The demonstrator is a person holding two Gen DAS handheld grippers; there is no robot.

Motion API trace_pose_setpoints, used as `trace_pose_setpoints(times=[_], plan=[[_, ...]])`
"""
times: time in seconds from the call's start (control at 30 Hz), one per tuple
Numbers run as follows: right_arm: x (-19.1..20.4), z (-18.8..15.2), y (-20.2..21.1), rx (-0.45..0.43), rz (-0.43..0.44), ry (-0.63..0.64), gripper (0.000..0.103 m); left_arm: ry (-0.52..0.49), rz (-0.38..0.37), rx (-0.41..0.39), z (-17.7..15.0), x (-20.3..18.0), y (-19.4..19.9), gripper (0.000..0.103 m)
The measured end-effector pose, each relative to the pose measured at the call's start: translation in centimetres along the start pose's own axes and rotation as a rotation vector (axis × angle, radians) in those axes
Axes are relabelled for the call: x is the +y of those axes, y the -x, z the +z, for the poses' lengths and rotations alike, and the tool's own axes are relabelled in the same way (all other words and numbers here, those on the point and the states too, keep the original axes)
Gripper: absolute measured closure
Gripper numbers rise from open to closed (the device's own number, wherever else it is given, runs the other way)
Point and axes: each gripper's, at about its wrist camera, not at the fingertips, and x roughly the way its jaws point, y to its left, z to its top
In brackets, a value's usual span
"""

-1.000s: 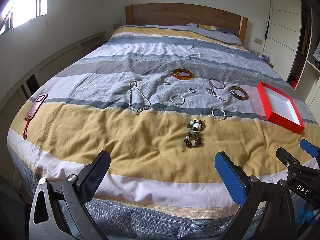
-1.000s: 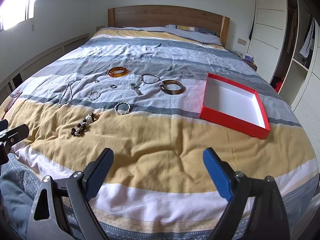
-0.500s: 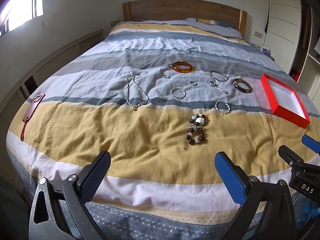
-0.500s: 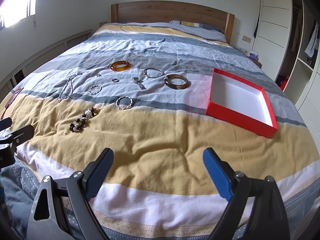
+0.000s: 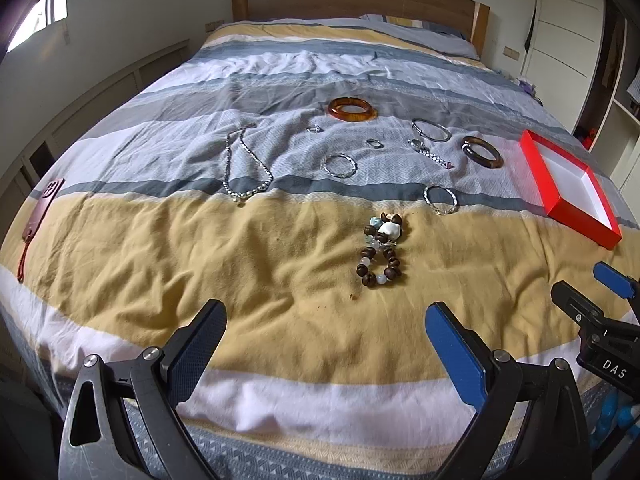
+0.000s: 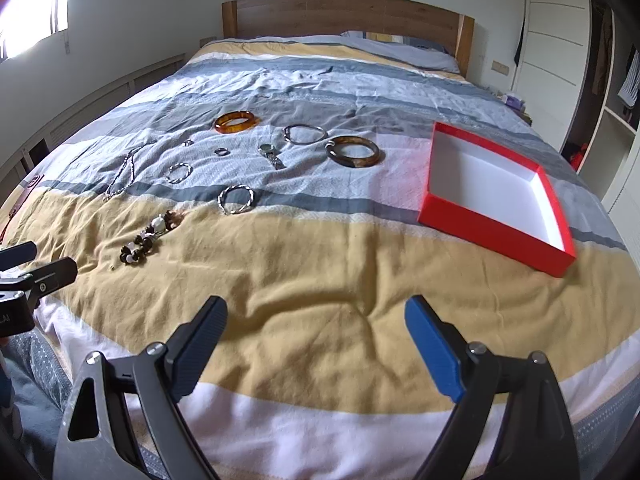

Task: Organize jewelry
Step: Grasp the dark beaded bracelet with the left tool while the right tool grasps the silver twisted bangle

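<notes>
While out of frame, tool (image 5: 324, 336) handles.

Right gripper (image 5: 612, 312) body, left wrist view: reading "DAS" in white.
Left gripper (image 6: 24, 268) body, right wrist view: showing cut-off letters, unreadable.

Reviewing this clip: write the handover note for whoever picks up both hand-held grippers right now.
Left hand-held gripper: open, empty, over the bed's near edge. Right hand-held gripper: open, empty.
Red box: on the bedspread to the right, nothing in it.
Done: nothing boxed yet.
Left: everything. Beaded bracelet lies nearest; silver necklace, amber bangle, dark bangle, silver bangles and small rings lie beyond.
</notes>
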Motion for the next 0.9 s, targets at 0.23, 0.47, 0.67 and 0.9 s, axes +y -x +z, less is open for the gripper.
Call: trace_pose_setpoints(times=[0.23,0.47,0.67,0.9], plan=[[0.1,1.8,-1.9,-0.003,0.063,0.028,0.014,-0.031,-0.058,0.046,1.3,-0.5,-3.0,0.025],[1.4,5.2,-5.6,0.004,0.155,0.061,0.015,-0.07,-0.121,0.065,3.1,-1.4,-6.1,0.032],[3.3,7.9,-9.3,0.012,0.226,0.093,0.017,-0.091,-0.135,0.105,3.3,-1.5,-8.5,0.041],[5.1,8.1,-13.4,0.078,0.277,0.113,0.045,-0.073,-0.165,0.107,3.0,-0.7,-9.7,0.041]])
